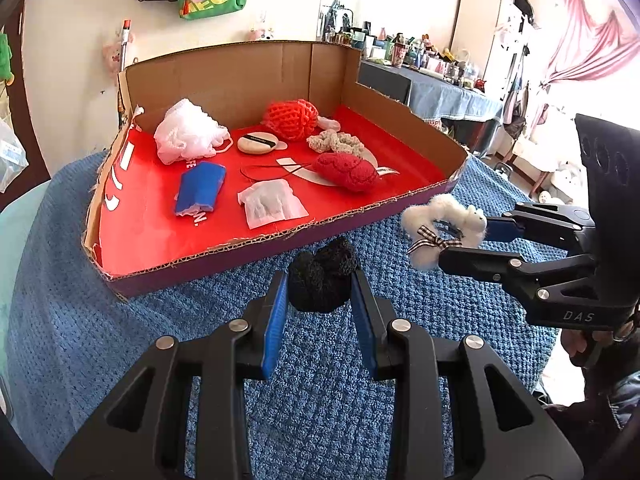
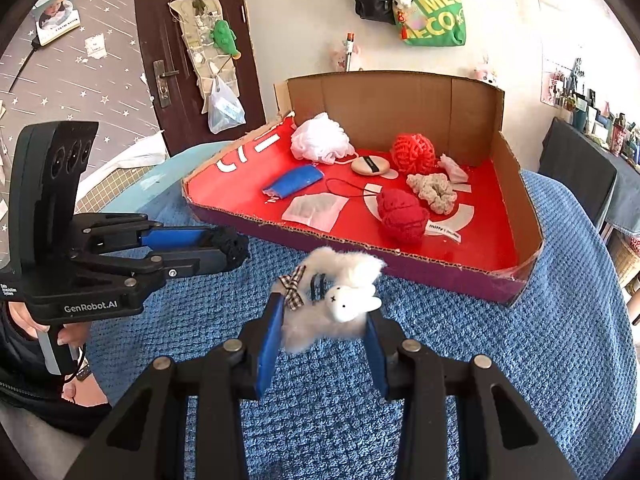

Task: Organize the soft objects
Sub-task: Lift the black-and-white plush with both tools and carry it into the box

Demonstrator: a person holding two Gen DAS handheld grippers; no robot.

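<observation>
Above the blue knitted cloth (image 1: 120, 320), the left gripper (image 1: 320, 292) clenches a black scrunchie (image 1: 322, 280) and the right gripper (image 2: 324, 320) clenches a white fluffy scrunchie (image 2: 332, 312), both just before the cardboard tray (image 1: 360, 208) holding a red scrunchie (image 1: 348, 170) and white bath puff (image 1: 186, 132).

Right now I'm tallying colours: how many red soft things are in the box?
2. A red mesh ball near the back wall, and a red crocheted piece nearer the front, beside the beige scrunchie. None seem hidden.

Rough knitted blue cloth (image 1: 320, 392), corrugated cardboard tray (image 1: 256, 76)
</observation>
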